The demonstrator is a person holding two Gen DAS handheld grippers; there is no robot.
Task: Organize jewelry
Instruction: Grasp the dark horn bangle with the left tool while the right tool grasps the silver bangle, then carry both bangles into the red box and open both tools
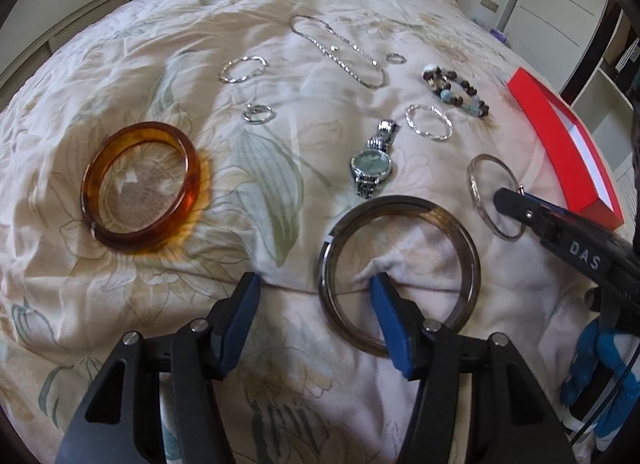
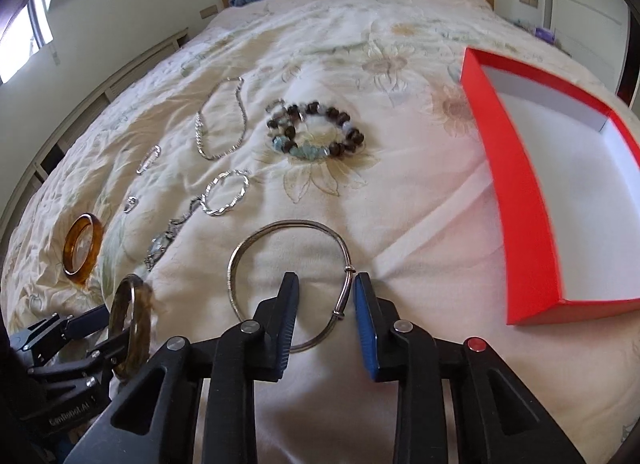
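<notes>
Evidently both grippers are set to pick bangles off the floral bedspread [image 2: 400,192] for the open red box [image 2: 516,200], which lies to the right and holds nothing visible yet. To do the step well, each claw should close squarely across the band it straddles, lift straight so the ring does not snag in the soft cloth, and release low inside the box. The left gripper [image 1: 316,296] is spread wide: one finger sits inside the dark smoky bangle [image 1: 400,276], the other outside it, with the near-left part of the band between them, not yet pinched. The right gripper [image 2: 326,296] is moderately open around the clasp side of the thin silver bangle [image 2: 288,284], fingers near the wire but not clamped on it. Still lying on the bed are the amber bangle [image 1: 140,188], a wristwatch [image 1: 372,160], a beaded bracelet [image 2: 316,136], a silver chain [image 2: 222,120] and several small silver rings.
</notes>
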